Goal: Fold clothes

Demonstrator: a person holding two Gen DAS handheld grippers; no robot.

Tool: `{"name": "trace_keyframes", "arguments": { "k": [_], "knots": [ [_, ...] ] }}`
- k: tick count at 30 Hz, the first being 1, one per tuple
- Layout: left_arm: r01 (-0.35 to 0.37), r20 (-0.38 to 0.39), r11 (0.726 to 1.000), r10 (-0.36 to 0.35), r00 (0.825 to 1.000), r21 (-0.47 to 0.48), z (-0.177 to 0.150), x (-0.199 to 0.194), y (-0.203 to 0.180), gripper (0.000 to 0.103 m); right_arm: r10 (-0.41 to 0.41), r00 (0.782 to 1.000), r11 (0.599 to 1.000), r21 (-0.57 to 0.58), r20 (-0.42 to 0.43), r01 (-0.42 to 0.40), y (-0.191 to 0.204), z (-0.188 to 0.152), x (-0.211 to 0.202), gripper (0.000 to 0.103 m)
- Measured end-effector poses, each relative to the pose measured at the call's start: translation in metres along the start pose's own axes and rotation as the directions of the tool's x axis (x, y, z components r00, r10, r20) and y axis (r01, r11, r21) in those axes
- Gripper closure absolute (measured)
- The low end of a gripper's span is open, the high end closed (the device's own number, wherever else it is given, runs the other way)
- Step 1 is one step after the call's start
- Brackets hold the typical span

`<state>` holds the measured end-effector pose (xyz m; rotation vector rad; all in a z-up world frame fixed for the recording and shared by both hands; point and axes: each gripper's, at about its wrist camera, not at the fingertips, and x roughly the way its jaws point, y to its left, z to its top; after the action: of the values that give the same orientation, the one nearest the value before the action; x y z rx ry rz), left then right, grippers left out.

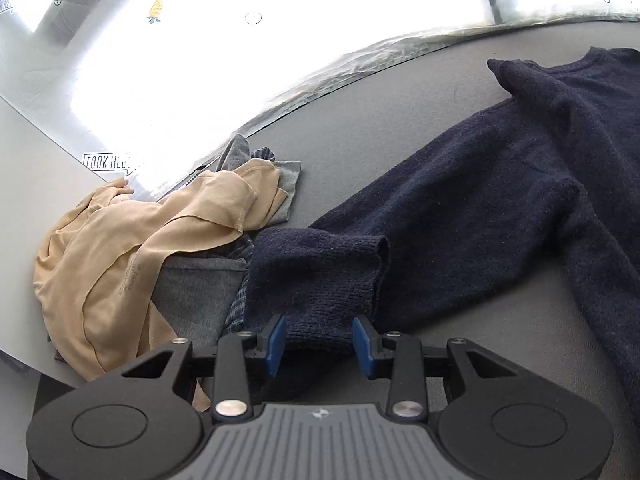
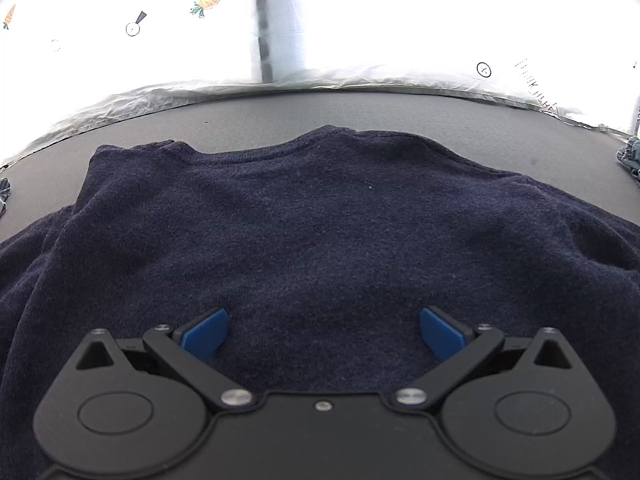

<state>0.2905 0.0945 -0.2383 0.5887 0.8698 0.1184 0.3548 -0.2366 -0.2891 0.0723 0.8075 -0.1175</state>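
Jaws of the left gripper [image 1: 320,345] stand apart astride the navy sweater's [image 1: 500,184] cuff; right gripper's [image 2: 323,332] gape wide over its body.

Navy knit sweater [image 2: 320,232] spread flat, sleeve cuff [image 1: 320,280] folded back

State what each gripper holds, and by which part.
Nothing is held. The left gripper straddles the navy sweater cuff, open; the right gripper is open over its body.

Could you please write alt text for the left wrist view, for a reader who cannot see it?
The open left gripper straddles the cuff of a navy sweater spread on a grey table. To its left lies a heap of clothes topped by a tan shirt.
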Motion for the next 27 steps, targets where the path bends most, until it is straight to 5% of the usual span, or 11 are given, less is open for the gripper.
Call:
{"name": "trace_keyframes", "arguments": {
  "k": [4, 13, 22, 23, 26, 27],
  "knots": [
    [-0.021, 0.039, 0.986, 0.015, 0.999, 0.164, -0.006, 0.002, -0.020, 0.063, 0.004, 1.000, 1.000, -0.002, 0.003, -0.004, -0.001, 0.000, 0.000, 0.000],
    [-0.068, 0.022, 0.992, 0.066, 0.998, 0.111, 0.000, 0.015, -0.018, 0.063, 0.003, 1.000, 1.000, -0.002, 0.017, -0.003, -0.001, -0.002, 0.001, 0.000],
    [-0.141, 0.043, 0.969, 0.135, 0.990, 0.202, 0.002, 0.025, -0.035, 0.059, 0.004, 1.000, 1.000, -0.001, 0.027, -0.004, -0.002, -0.003, 0.000, 0.000],
    [-0.148, 0.035, 0.973, 0.144, 0.989, 0.180, 0.003, 0.026, -0.031, 0.061, 0.005, 1.000, 1.000, -0.001, 0.029, -0.005, -0.002, -0.004, 0.000, 0.000],
    [-0.177, 0.003, 0.980, 0.177, 0.984, 0.093, 0.006, 0.025, -0.014, 0.093, 0.007, 0.999, 1.000, -0.002, 0.033, -0.007, -0.003, -0.005, -0.001, 0.000],
    [-0.201, -0.002, 0.978, 0.202, 0.979, 0.057, 0.007, 0.023, -0.006, 0.094, 0.008, 0.999, 1.000, -0.002, 0.035, -0.008, -0.003, -0.005, -0.001, 0.000]
  ]
}}
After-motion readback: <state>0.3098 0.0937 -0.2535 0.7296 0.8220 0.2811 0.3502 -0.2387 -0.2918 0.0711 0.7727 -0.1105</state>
